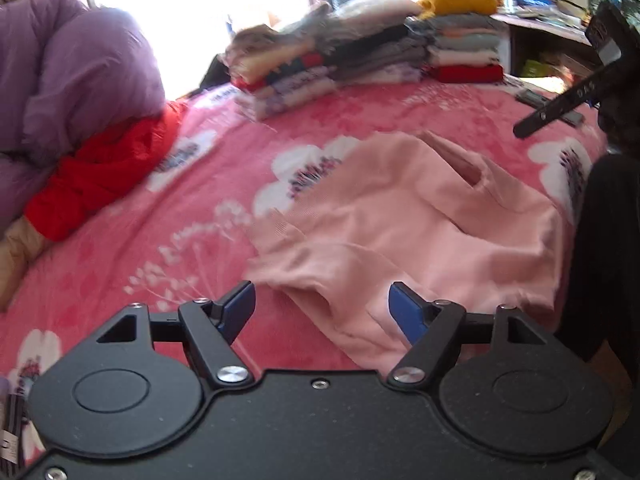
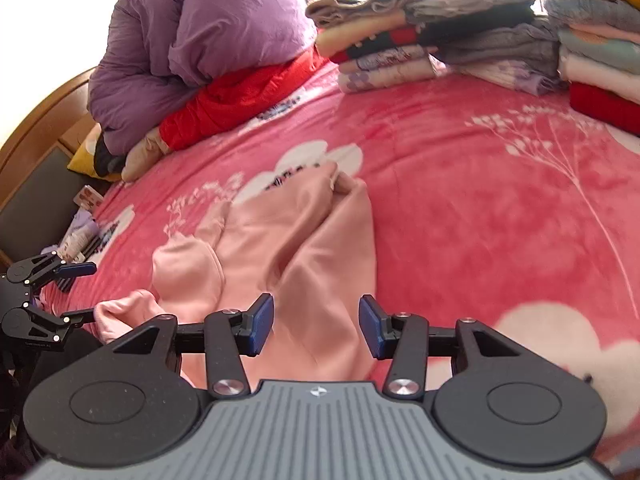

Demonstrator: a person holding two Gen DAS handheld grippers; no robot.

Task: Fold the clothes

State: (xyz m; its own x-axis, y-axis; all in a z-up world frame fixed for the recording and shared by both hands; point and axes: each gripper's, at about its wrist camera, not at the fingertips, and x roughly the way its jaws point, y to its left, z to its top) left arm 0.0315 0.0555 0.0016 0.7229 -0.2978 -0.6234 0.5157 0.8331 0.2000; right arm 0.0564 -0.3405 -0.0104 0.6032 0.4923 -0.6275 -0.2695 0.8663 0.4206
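The left gripper (image 1: 322,306) hangs with its blue-padded fingers (image 1: 408,312) spread apart above the near edge of a pink sweatshirt (image 1: 420,224), gripping nothing. The sweatshirt lies rumpled on a pink flowered blanket (image 1: 200,208). Beyond it stand stacks of folded clothes (image 1: 368,60). At the left a purple duvet (image 1: 72,88) rests on a red jacket (image 1: 108,176). The right gripper (image 1: 560,108) shows at the right edge.
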